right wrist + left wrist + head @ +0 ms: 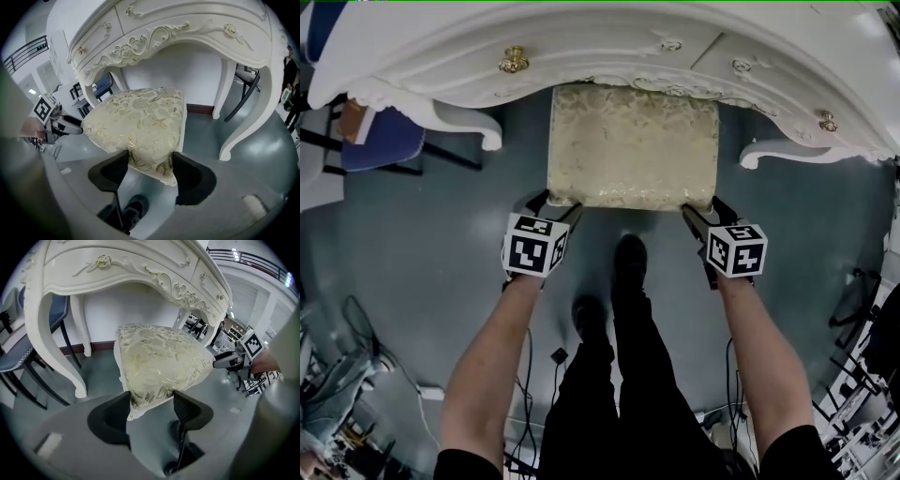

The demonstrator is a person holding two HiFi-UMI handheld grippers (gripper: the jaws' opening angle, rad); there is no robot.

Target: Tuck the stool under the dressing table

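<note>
The stool (633,141), with a cream floral cushion, stands on the grey floor with its far edge under the white carved dressing table (581,47). My left gripper (553,199) clasps the cushion's near left corner; in the left gripper view that corner (150,390) fills the gap between both pads of the gripper (151,401). My right gripper (705,208) holds the near right corner in the same way, the cushion (140,122) wedged between its jaws (150,161). Each gripper view also shows the other gripper (229,361) (65,125) at the opposite corner.
The table's curved legs (487,131) (759,155) flank the stool on both sides. A blue chair (380,141) sits at the left under the table's end. The person's legs and shoes (628,262) stand just behind the stool. Cables and equipment (862,394) line the floor's edges.
</note>
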